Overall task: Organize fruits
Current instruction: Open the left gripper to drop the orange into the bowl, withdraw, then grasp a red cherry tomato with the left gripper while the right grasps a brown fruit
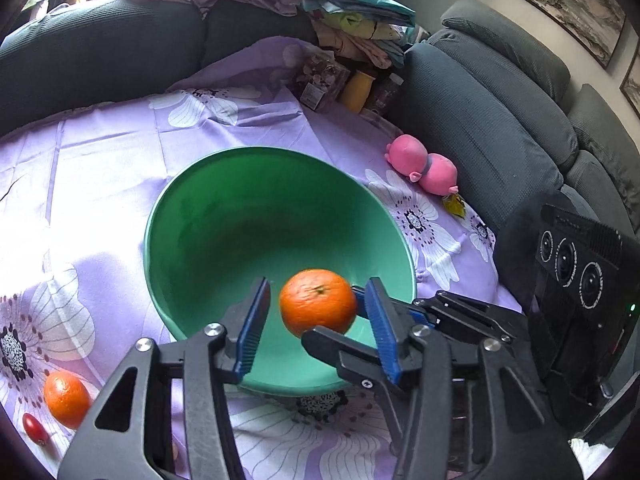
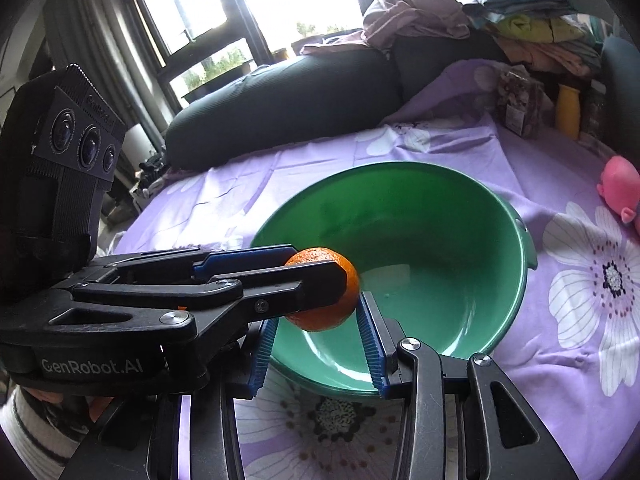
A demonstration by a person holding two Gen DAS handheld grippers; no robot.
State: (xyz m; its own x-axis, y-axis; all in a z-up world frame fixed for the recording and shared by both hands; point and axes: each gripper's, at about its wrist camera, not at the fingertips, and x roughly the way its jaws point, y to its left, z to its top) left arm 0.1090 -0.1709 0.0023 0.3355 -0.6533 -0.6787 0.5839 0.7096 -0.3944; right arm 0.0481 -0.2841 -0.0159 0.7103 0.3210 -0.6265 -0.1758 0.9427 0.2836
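A green bowl (image 1: 240,216) stands on the purple flowered cloth; it also shows in the right wrist view (image 2: 460,240). An orange (image 1: 318,302) hangs over the bowl's near rim, also seen in the right wrist view (image 2: 334,300). My left gripper (image 2: 320,270) reaches in from the left in the right wrist view and is shut on the orange. In the left wrist view, my right gripper (image 1: 348,316) comes in from the right and also grips this orange. A second orange (image 1: 66,400) and a small red fruit (image 1: 35,429) lie on the cloth at the lower left.
A pink pig toy (image 1: 424,166) lies at the cloth's right edge by the grey sofa (image 1: 500,120). A yellow bottle (image 1: 358,90) and a snack bag (image 1: 320,76) stand at the back. Piled clothes (image 1: 352,24) sit on the sofa behind.
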